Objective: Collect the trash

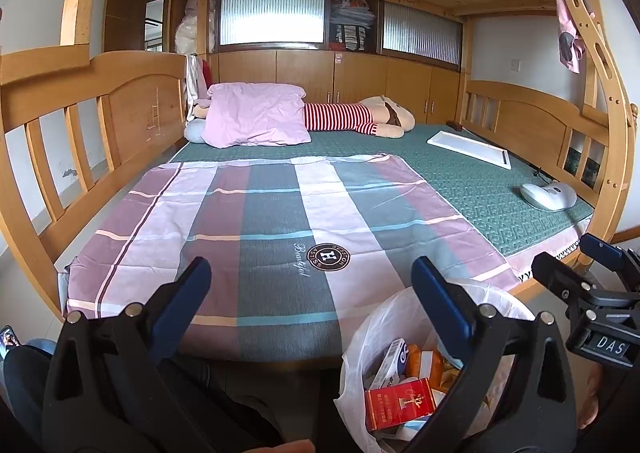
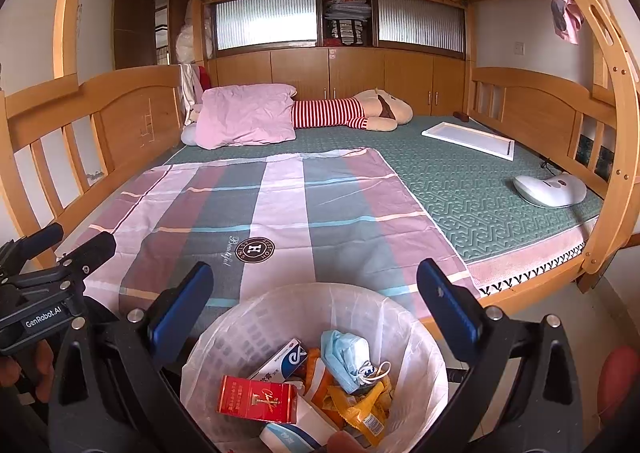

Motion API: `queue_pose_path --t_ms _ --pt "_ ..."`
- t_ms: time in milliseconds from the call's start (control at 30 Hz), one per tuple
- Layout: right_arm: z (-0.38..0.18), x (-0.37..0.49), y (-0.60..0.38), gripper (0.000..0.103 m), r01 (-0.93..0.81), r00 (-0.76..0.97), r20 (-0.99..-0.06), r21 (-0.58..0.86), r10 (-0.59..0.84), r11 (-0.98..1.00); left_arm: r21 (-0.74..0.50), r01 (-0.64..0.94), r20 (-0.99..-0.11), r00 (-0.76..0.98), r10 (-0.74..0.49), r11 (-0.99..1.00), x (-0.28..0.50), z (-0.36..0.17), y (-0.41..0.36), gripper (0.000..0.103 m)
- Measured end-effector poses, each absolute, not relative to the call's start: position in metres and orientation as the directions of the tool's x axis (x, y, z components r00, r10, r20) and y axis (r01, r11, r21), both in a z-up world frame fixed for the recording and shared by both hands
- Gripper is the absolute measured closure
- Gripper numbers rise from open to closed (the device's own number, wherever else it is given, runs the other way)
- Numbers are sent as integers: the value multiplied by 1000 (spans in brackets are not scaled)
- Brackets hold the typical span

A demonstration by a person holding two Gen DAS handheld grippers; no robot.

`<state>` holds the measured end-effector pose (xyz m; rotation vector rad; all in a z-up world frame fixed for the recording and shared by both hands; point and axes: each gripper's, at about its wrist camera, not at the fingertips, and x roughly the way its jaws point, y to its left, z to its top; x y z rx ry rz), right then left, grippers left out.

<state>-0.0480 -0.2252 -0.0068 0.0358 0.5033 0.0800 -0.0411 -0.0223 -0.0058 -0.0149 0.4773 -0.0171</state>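
A bin lined with a white plastic bag [image 2: 280, 317] stands at the foot of the bed, right below my right gripper [image 2: 316, 297]. It holds a red cigarette box [image 2: 256, 399], a white and blue box [image 2: 286, 361], a blue face mask [image 2: 346, 357] and orange wrappers [image 2: 360, 405]. The bin [image 1: 372, 333] also shows at the lower right of the left wrist view. My left gripper [image 1: 310, 293] is open and empty over the bed's front edge. My right gripper is open and empty too, and shows at the right edge of the left wrist view [image 1: 576, 265].
The bunk bed has a plaid sheet [image 2: 280, 205] on a green mat [image 2: 480, 189]. On it lie a pink pillow [image 2: 244, 115], a striped plush toy [image 2: 352, 113], a white tray [image 2: 468, 139] and a white device [image 2: 550, 189]. Wooden rails [image 2: 120, 121] flank both sides.
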Motion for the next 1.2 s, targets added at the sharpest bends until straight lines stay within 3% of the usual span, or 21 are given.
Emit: queue_pose_path --t_ms 1200 --pt "-12 -43 -218 4 -73 865 -495 45 86 996 -24 17 -496 868 -27 1000 -36 -15 -24 4"
